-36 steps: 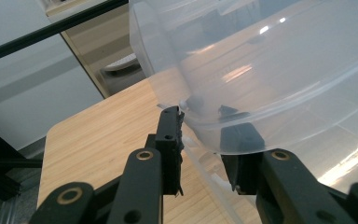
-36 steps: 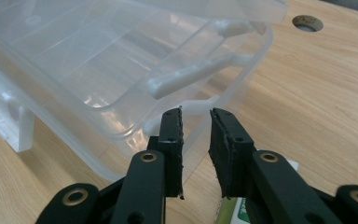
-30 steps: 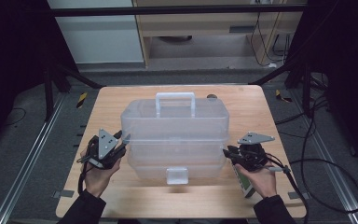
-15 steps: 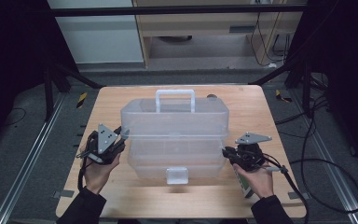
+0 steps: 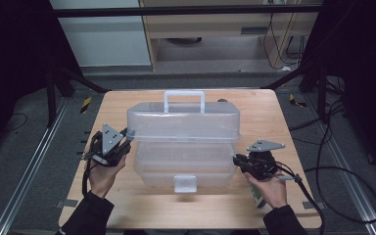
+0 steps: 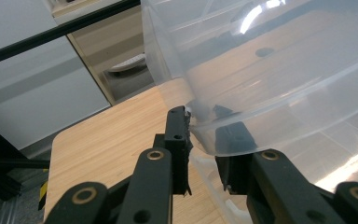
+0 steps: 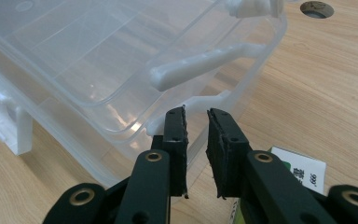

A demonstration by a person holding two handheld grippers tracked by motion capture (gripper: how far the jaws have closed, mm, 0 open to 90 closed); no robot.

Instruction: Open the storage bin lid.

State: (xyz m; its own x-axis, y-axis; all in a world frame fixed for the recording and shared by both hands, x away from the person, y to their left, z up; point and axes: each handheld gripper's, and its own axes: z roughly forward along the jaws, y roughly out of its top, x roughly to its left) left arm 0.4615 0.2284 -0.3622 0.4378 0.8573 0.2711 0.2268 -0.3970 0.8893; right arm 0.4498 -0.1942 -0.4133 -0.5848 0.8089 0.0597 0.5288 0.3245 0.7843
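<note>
We see a clear plastic storage box (image 5: 183,142) resting mid-desk (image 5: 259,107), its long axis running from the person's left to right. Its white carry handle (image 5: 184,100) stands at the far side of the box, and the white latch (image 5: 185,183) faces the person at the near side. The lid sits raised and tilted above the lower tub.

The left gripper (image 5: 125,145) is at the box's left end. In the left gripper view its fingers (image 6: 176,140) straddle the lid's rim: one finger is outside the wall, the other shows through the clear plastic. The gap has just been narrowing, and the pads look pressed on the rim.

The right gripper (image 5: 239,162) sits at the box's right end. The right gripper view shows its fingers (image 7: 175,140) a narrow gap apart, having just been closing, with the white side tab of the box (image 7: 200,100) just ahead of the tips, not between them.

The right gripper view also shows a white-and-green card (image 7: 298,172) lying just beside the fingers, and a round hole (image 7: 317,8) in the desk beyond the box. The high view alone gives the box's whole outline and both hands.
</note>
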